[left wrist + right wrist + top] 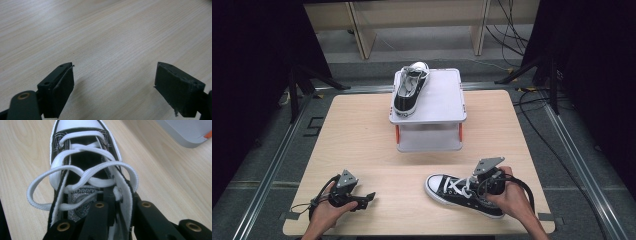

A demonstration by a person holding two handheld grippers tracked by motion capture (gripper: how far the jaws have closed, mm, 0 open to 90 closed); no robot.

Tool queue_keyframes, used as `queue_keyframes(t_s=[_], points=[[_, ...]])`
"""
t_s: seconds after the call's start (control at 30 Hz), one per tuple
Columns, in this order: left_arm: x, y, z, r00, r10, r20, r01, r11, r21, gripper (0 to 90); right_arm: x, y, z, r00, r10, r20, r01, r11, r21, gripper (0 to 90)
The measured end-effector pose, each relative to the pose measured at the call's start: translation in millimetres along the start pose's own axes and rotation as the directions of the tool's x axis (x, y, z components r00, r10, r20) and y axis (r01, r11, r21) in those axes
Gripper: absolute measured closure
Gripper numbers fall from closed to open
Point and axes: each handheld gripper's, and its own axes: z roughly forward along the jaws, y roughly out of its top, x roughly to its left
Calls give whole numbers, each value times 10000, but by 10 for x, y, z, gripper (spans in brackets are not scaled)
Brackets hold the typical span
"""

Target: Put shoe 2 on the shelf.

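At the near edge of the bench (362,125), the left hand-held gripper (362,200) lies low with its jaws apart over bare wood. The right hand-held gripper (117,205) is clamped on the collar of the near sneaker (459,192), a grip seen closely in its own view. Bare wood lies between them. Farther off, a second sneaker (411,87) sits on the grey stand (442,95).
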Motion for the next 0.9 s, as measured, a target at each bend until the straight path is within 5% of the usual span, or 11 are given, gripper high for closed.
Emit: queue_keyframes(t_s=[0.47, 0.73, 0.9], points=[[-3, -4, -6, 10000, 18, -20, -19, 10000, -66, 157, -5, 124, -173, 9912, 1057, -802, -1039, 9942, 271, 868], [10, 0, -21, 9997, 247, 57, -248, 9995, 189, 158, -67, 216, -335, 9926, 988, -702, -973, 9950, 241, 868], [1, -7, 4, 10000, 2, 29, -2, 10000, 3, 158, -144, 344, -511, 9895, 1194, -810, -1198, 9928, -3, 868]])
